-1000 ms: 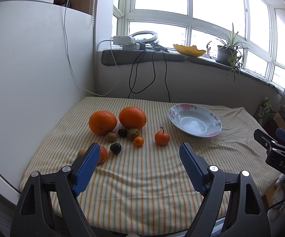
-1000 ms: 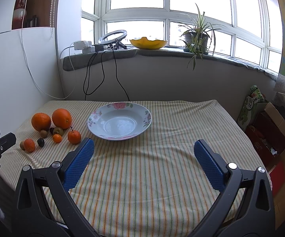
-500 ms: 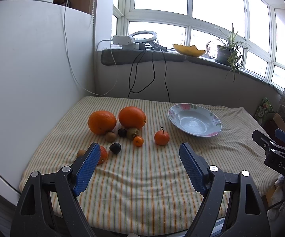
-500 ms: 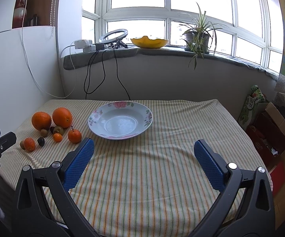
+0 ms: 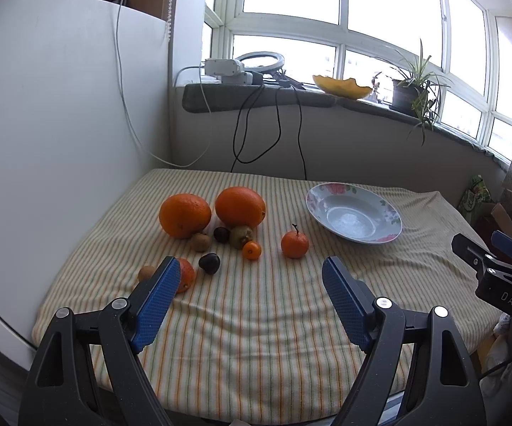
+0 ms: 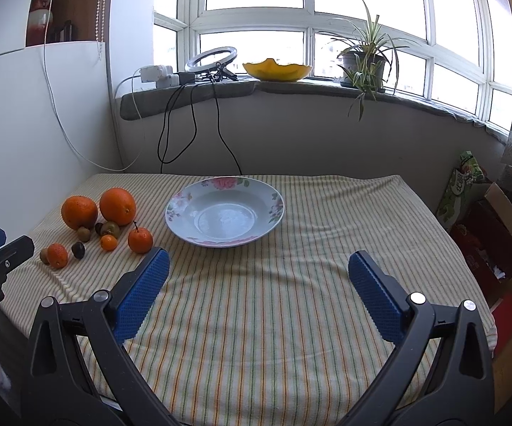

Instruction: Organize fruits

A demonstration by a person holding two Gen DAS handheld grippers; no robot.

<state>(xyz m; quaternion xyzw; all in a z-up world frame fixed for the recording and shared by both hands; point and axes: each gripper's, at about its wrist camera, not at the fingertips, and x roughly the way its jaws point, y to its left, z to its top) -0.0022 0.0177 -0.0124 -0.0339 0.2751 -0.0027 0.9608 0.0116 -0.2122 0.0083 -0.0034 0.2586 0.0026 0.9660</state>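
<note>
A floral white plate point(image 5: 383, 209) point(image 6: 277, 209) sits empty on the striped tablecloth point(image 5: 256, 305). Left of it lie two big oranges point(image 5: 184, 214) point(image 5: 240, 206), a stemmed mandarin point(image 5: 294, 244) point(image 6: 140, 240), a tiny orange fruit point(image 5: 252, 250), two kiwis point(image 5: 199, 241) point(image 5: 241, 236), two dark fruits point(image 5: 209, 263) point(image 5: 221, 234), and a mandarin point(image 5: 186, 279) partly behind my left finger. My left gripper point(image 5: 250, 277) is open and empty, short of the fruit. My right gripper point(image 6: 257, 271) is open and empty, in front of the plate.
A white panel point(image 5: 60, 142) walls the table's left side. Cables point(image 5: 273, 131) hang from the windowsill, which holds a ring light, a yellow bowl point(image 6: 277, 69) and a potted plant point(image 6: 362, 60). Boxes and bags point(image 6: 486, 213) stand right of the table.
Both grippers have drifted very slightly; the fruit and plate have not moved. Both stay open.
</note>
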